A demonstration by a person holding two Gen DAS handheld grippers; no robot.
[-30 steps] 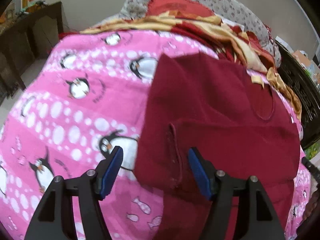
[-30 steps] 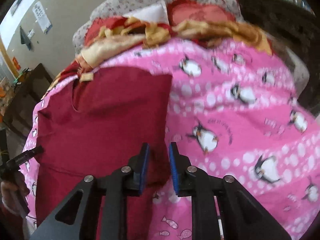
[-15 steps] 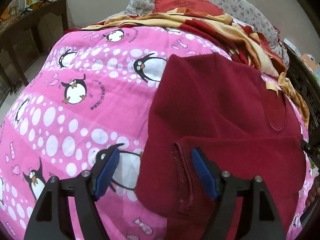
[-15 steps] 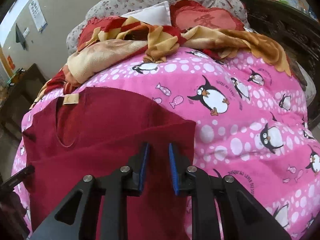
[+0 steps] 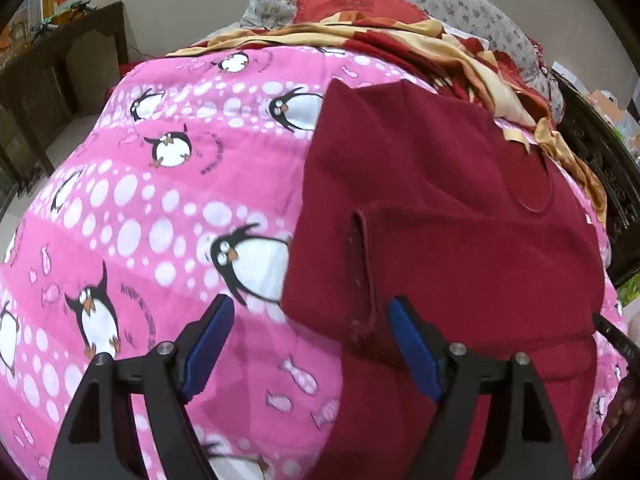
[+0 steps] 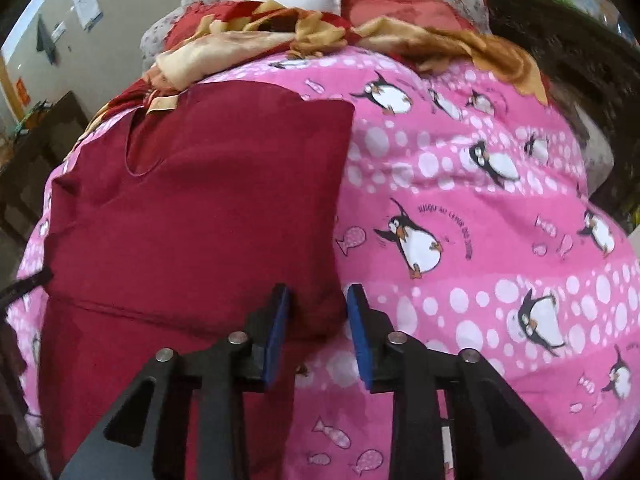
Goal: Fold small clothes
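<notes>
Left wrist view: left tool [image 5: 310,338] hanging over the near left corner of the dark red garment [image 5: 460,208], jaws wide and opening further, blue pads [image 5: 210,340] clear of the cloth. Folded hem corner lying loose between them, nothing pinched. Garment spread flat on the pink penguin bedspread [image 5: 160,208], folded over on itself with a sleeve cuff edge running up from the near corner, round neckline toward the far right. Beyond it, a rumpled red and yellow blanket [image 5: 420,44] heaped at the far end, floral pillow [image 5: 460,0] behind that, dark wooden furniture [image 5: 68,76] off to the far left.

Right wrist view: right tool [image 6: 318,320] at the near right corner of the same dark red garment [image 6: 192,208], jaws opening, parted either side of the fold's corner, pads [image 6: 362,332] no longer pressing it. Cloth bulging up between the two fingers, resting on the penguin bedspread [image 6: 480,200]. Garment's right edge running straight away toward the far blanket [image 6: 280,36]. At the far left edge, tip of the other tool just showing.
</notes>
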